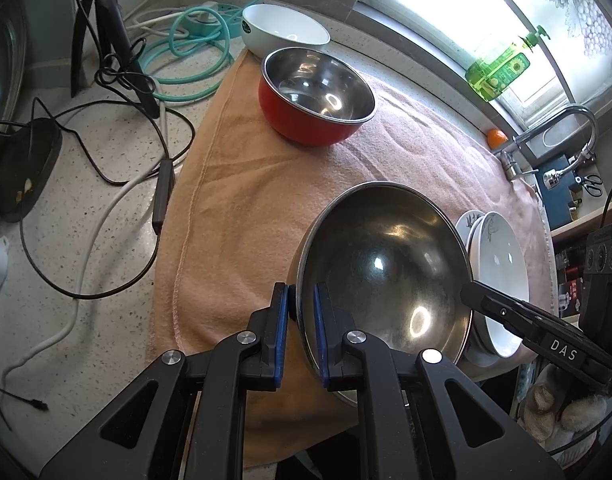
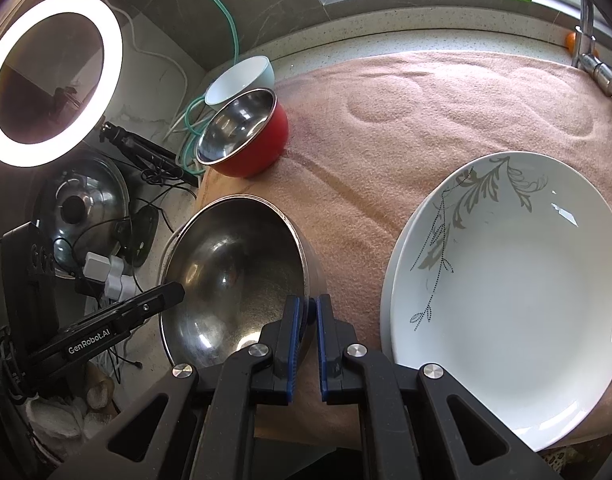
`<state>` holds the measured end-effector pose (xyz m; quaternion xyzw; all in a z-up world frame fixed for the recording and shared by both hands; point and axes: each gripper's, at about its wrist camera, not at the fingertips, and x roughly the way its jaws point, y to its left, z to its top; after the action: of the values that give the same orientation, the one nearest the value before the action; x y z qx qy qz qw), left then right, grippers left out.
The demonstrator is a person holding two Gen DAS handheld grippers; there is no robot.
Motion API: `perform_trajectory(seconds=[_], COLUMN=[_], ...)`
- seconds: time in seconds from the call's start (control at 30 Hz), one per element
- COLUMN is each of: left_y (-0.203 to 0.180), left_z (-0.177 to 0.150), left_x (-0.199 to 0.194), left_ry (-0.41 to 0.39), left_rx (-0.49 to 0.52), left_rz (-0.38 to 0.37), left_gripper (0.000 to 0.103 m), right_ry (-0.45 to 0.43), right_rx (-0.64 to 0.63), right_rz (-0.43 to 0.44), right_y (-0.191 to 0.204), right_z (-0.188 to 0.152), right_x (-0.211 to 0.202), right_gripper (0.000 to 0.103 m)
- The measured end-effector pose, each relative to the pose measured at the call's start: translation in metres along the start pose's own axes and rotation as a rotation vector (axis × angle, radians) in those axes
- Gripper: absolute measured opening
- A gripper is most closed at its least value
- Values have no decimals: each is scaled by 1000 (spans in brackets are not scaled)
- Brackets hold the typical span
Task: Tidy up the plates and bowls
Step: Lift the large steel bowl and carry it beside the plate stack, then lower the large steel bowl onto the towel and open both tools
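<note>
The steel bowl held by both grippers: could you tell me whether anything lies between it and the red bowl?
Nothing visible does. Only bare towel lies between the steel bowl and the red bowl; the white plates sit off to its other side.

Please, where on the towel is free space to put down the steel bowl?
The towel is bare between the red bowl and the white plates, toward the window. By the plates and the steel bowl it is crowded.
</note>
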<state>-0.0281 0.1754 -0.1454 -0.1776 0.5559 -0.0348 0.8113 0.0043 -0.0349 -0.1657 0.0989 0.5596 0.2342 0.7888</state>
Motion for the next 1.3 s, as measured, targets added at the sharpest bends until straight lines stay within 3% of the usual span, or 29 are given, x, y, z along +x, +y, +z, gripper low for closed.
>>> perform_trajectory(seconds=[0.7, 0.77, 1.07, 1.17, 1.3], left_y=[2, 2, 4, 4, 5], left_z=[2, 2, 1, 2, 3], left_x=[2, 3, 3, 0, -5], left_ry=[7, 11, 20, 14, 0], left_rx=[-20, -26, -43, -50, -58], left_rz=[-10, -12, -18, -18, -17], left_gripper=[11, 16, 16, 27, 27], right_ry=[-1, -2, -9, -18, -36], right_rx=[1, 4, 9, -1, -2], right_rz=[2, 4, 10, 8, 13], right_y=[0, -1, -1, 0, 1], right_z=[0, 0, 2, 4, 5], right_x=[2, 2, -1, -5, -10], right_gripper=[8, 8, 10, 10, 19])
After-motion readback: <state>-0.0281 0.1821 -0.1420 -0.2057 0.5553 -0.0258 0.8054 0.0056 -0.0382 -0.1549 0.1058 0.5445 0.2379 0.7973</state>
